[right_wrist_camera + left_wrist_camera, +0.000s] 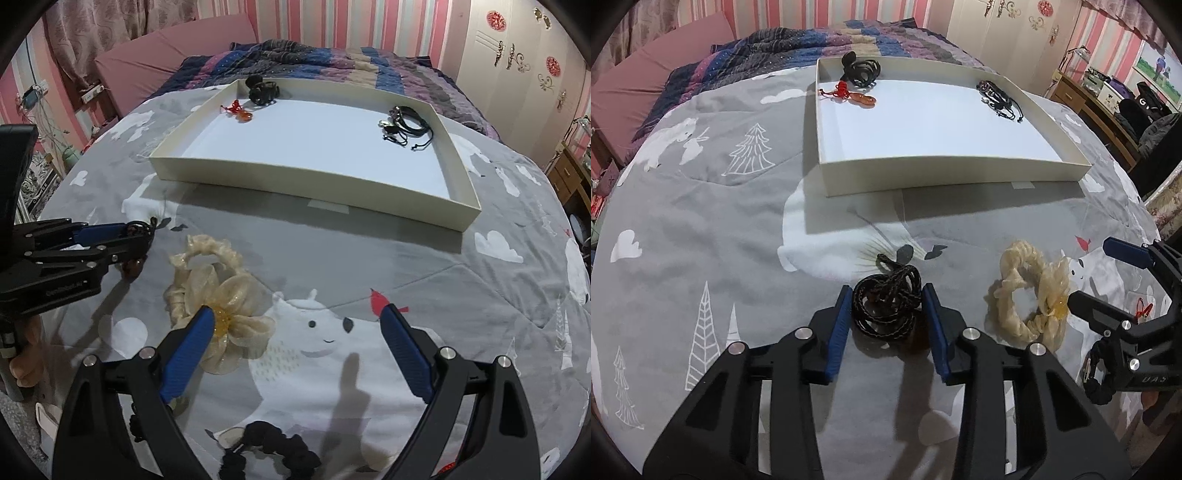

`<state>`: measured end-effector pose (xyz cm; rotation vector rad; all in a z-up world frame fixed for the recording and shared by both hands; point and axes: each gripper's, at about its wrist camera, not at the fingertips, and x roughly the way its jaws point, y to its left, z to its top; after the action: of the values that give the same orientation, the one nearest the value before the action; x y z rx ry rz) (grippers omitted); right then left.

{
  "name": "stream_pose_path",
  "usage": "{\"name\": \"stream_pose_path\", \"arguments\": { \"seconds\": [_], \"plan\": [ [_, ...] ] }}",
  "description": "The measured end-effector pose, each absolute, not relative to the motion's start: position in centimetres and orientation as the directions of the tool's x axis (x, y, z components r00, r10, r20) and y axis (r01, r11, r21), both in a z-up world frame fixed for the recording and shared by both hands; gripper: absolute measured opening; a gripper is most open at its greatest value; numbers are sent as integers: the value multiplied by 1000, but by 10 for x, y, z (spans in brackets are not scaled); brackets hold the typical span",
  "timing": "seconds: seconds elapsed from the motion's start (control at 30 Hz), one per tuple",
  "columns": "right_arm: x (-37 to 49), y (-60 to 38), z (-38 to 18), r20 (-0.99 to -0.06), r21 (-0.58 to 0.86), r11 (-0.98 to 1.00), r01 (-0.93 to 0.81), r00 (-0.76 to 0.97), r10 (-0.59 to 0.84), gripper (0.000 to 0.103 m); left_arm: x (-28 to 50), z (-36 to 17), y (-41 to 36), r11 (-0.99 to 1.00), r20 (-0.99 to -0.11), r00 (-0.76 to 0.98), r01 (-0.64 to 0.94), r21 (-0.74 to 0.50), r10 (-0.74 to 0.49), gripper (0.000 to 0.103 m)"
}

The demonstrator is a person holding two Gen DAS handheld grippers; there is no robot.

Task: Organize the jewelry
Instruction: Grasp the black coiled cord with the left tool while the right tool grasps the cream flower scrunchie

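the left gripper (886, 295) is straddling a coiled black braided cord necklace (886, 304) lying on the grey fleece bedspread with white trees and bears (701, 206). its blue pads (839, 325) are standing on either side of the coil, close against its flanks, though i cannot tell whether they are pressing it yet; the jaws are partly open, about as wide as the bundle. nothing looks lifted; the cord seems to be resting on the bedspread.

the coil is lying directly ahead of this gripper, between the fingertips, with one loose loop trailing away toward the shallow white cardboard tray (945, 173) further up the bed. so the closing line is running across the bundle's short side, which looks right for a squeeze.

the right gripper (297, 317) is hovering wide open, holding nothing. its left pad is sitting over the yellow centre of a cream gauzy flower scrunchie (221, 291), which is lying left of its midline, so that hand would need to shift left.

the tray is already holding a black coiled piece (862, 70), a red-and-amber charm (853, 95) and a black strap bracelet (997, 96). a black beaded strand (273, 446) is lying near the right gripper's base.
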<state>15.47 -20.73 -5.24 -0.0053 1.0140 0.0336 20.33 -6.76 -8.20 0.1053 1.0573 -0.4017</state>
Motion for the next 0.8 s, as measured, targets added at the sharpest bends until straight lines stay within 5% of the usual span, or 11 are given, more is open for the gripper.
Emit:
{"name": "stream_pose_path", "arguments": {
  "seconds": [0.5,0.63,0.8],
  "plan": [
    [160,-193,-59,-852,45,996,-72,518,76,90,201,-81,-61,928,-861,432,355,-109,-267,28],
    [167,-192,-69,-864,90,993,-76,490,116,60,201,-81,-60,928,-861,431,356,-111,-269,28],
    [168,-191,-68,-854,116,990,-85,500,143,38,201,-81,-60,928,-861,433,354,-111,-268,28]
  ]
}}
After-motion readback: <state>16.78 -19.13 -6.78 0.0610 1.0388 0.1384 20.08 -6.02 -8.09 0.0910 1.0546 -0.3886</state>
